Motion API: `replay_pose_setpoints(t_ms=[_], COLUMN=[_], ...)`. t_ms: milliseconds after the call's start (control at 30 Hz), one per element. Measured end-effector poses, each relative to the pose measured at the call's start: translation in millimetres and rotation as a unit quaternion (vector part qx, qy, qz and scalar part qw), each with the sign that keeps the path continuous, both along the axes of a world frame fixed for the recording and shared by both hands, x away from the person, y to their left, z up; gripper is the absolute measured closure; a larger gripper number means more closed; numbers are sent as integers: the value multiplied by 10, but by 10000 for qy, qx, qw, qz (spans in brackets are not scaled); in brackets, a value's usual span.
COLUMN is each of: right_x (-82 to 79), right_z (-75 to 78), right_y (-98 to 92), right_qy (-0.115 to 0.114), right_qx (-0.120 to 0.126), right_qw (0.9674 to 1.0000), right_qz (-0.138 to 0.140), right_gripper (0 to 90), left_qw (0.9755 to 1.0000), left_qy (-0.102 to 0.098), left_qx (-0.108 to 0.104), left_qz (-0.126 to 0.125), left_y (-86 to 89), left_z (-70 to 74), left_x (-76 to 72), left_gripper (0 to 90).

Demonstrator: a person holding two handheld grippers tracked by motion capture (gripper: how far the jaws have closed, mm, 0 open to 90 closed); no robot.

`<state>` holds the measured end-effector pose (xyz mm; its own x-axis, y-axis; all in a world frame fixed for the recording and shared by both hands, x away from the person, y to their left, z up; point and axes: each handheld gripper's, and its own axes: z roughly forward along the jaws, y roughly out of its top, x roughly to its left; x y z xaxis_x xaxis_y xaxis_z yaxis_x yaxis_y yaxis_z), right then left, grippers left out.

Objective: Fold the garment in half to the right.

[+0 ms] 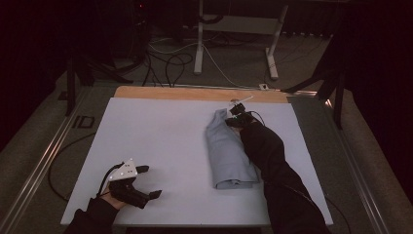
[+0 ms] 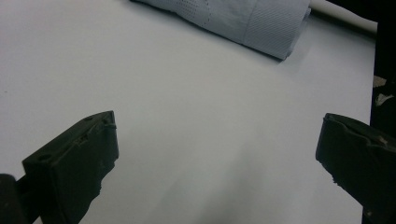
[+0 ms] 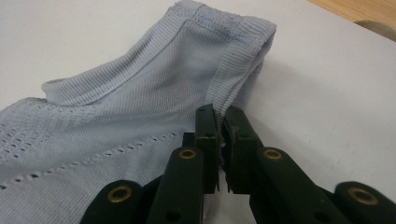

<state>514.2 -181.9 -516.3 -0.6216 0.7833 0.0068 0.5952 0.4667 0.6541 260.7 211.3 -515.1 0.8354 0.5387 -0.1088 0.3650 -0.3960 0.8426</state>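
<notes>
Black jaws of the right gripper (image 3: 223, 122) are clenched on the ribbed edge of a folded pale-blue knit garment (image 3: 140, 112), which spreads leftward from the tips across the white table (image 3: 327, 93). Left gripper (image 2: 217, 154) stands released, jaws wide over bare tabletop, the garment well ahead of it.

Right tool (image 3: 223, 122) clamped tight with arm extended; left tool (image 1: 146, 181) gapes wide.

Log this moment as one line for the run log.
right gripper: shut on folded grey garment edge | left gripper: open, idle over white table | garment: lying folded, far end pinched
</notes>
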Motion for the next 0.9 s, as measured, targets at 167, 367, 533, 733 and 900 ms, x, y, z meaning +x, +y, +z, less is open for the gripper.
replay_pose_setpoints(t_ms=[167,367,533,733,900], right_x=[-15,-201,-446,-744,-988], right_z=[53,259,440,564,609], right_y=[-5,-61,-98,-121,-98], right_qy=[-46,-222,-358,-294,-305], right_qx=[35,228,414,852,949], right_qw=[10000,9995,9979,9913,9861], right_qz=[-54,33,332,958,1327], right_gripper=[756,505,357,177,163], left_qw=[10000,10000,9999,9999,9999], left_qy=[-24,-56,-90,-98,-111], left_qx=[18,-53,-44,-77,-47], left_qz=[7,21,25,-43,-49], left_y=[12,48,62,66,66], left_z=[10,36,52,71,76], left_x=[-2,4,5,-10,-14], left_gripper=[6,7,7,7,7])
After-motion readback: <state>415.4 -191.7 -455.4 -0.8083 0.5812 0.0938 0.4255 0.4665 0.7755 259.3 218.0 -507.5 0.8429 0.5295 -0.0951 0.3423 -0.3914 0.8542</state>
